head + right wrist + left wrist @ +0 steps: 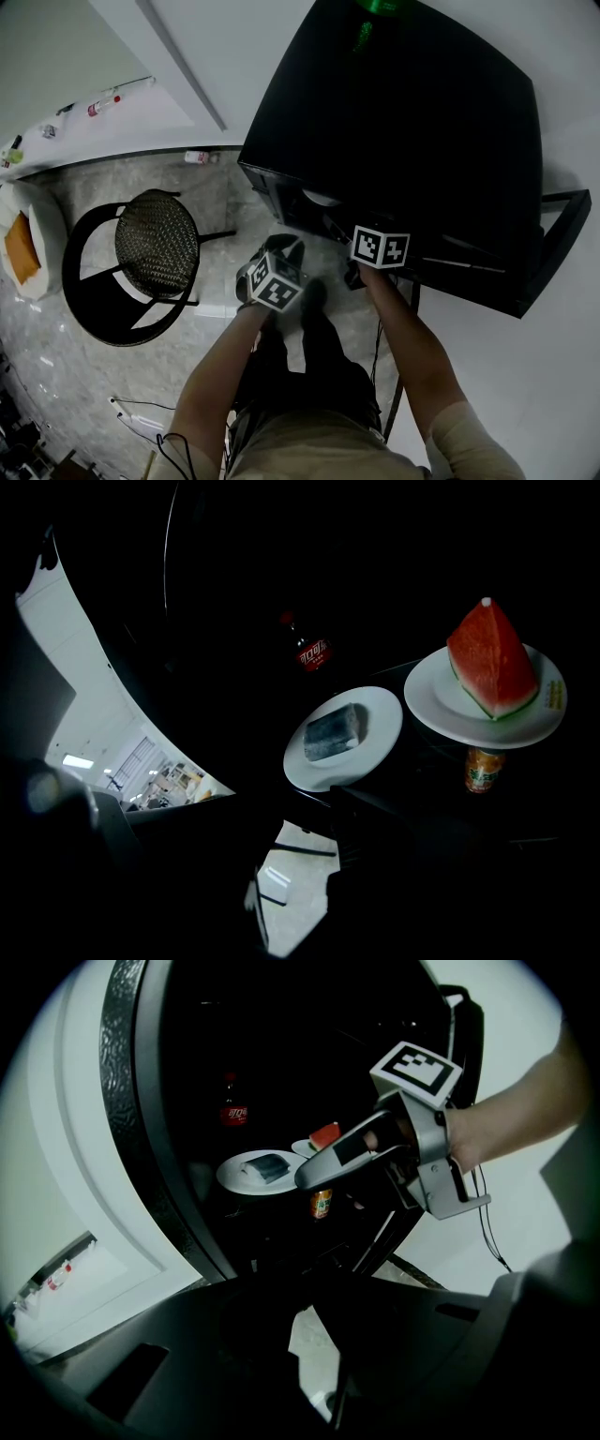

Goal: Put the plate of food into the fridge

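A white plate (370,714) carrying a dark grey slab of food (336,731) sits on a shelf inside the black fridge (403,122). The same plate (242,1177) shows in the left gripper view. My right gripper (295,808) reaches into the fridge with its tips just short of the plate's near rim. Its jaws stand apart, and only floor shows in the gap. From the left gripper view, one of the right gripper's fingers (337,1159) overlaps the plate's right edge. My left gripper (314,1312) hangs outside, low in front of the fridge, with only a narrow slit between its jaws and nothing in it.
Also inside the fridge are a second plate (441,700) with a watermelon wedge (489,658), a cola bottle (314,653) and an orange can (483,769). The fridge's door edge (141,1129) curves at the left. A black chair (155,244) stands on the stone floor.
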